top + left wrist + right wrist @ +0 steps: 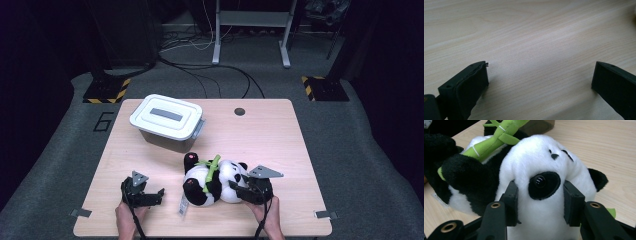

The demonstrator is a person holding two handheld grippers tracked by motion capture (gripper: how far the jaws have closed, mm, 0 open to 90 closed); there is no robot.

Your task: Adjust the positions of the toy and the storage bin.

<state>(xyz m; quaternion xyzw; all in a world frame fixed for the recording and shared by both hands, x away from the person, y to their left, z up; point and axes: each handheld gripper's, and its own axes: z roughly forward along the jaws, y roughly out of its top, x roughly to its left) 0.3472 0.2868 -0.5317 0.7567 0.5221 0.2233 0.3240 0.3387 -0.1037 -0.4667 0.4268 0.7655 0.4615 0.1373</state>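
A black-and-white plush panda (212,182) lies on its back on the wooden table (270,135), near the front edge, hugging a green plush bamboo stalk (212,167). My right gripper (235,192) comes in from the right, its jaws on either side of the panda's head (544,162) with the pads pressed into the white fur beside the eye patch. The bamboo (496,136) crosses the panda's chest. My left gripper (156,195) rests low over bare wood left of the panda. Its jaws (540,75) stand wide apart with nothing between them.
A white-lidded plastic storage box (167,117) stands at the back left of the table. A small round hole (239,111) sits near the back edge. A paper tag (183,206) lies by the panda's feet. Cables and stand legs lie on the floor behind.
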